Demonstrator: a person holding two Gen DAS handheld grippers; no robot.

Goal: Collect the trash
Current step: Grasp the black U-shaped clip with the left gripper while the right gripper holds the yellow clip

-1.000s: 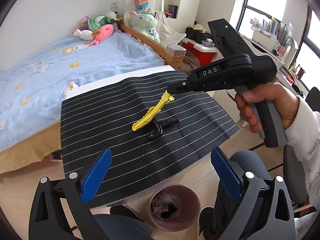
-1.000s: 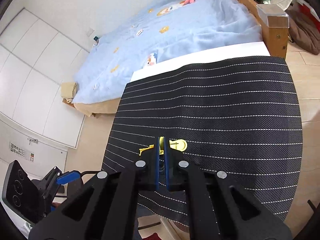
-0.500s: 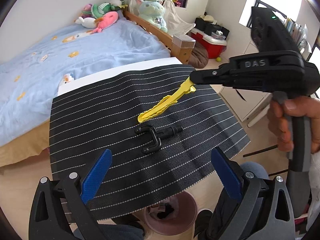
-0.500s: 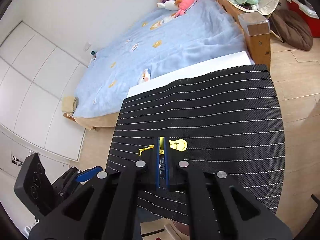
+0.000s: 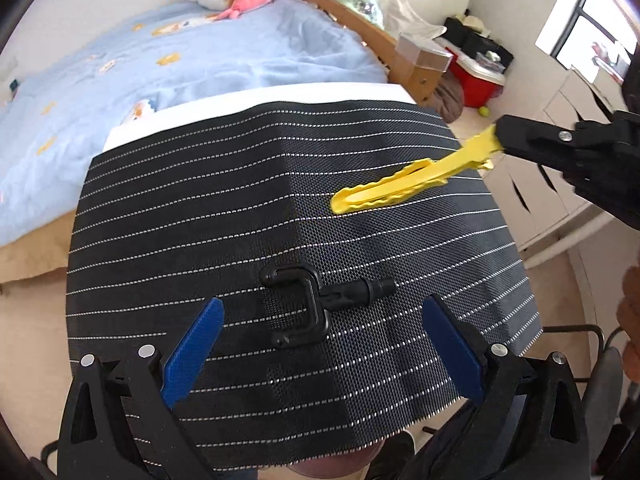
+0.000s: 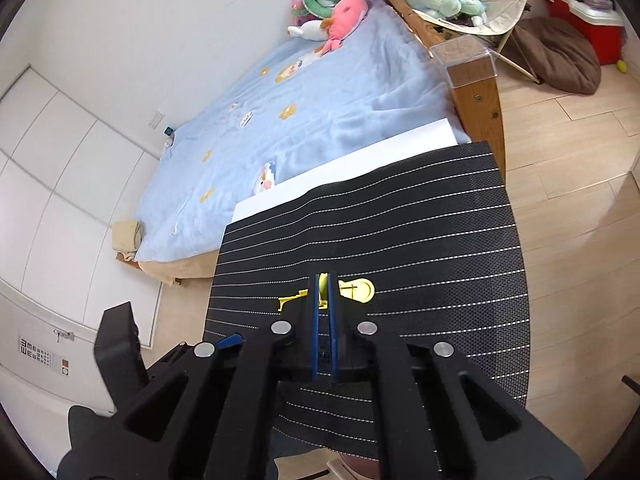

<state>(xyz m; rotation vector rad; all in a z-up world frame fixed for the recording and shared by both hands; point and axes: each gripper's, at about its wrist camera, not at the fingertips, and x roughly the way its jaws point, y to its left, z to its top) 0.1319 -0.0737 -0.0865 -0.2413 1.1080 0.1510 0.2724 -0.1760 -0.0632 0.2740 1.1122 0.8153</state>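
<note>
Right gripper (image 6: 324, 294) pinches a yellow clip (image 5: 404, 188) above the striped mat (image 5: 200, 220); left gripper (image 5: 320, 344), spread wide, flanks a black plastic piece (image 5: 316, 300).

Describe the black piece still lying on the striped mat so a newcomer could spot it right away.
Start at the black mat with thin white stripes by the blue bed. Near its front edge, between the open left gripper fingers, lies the black plastic fitting: a U-shaped fork with a short stem. Unlike the yellow clip held by the right gripper, it is dark and rests flat.
</note>
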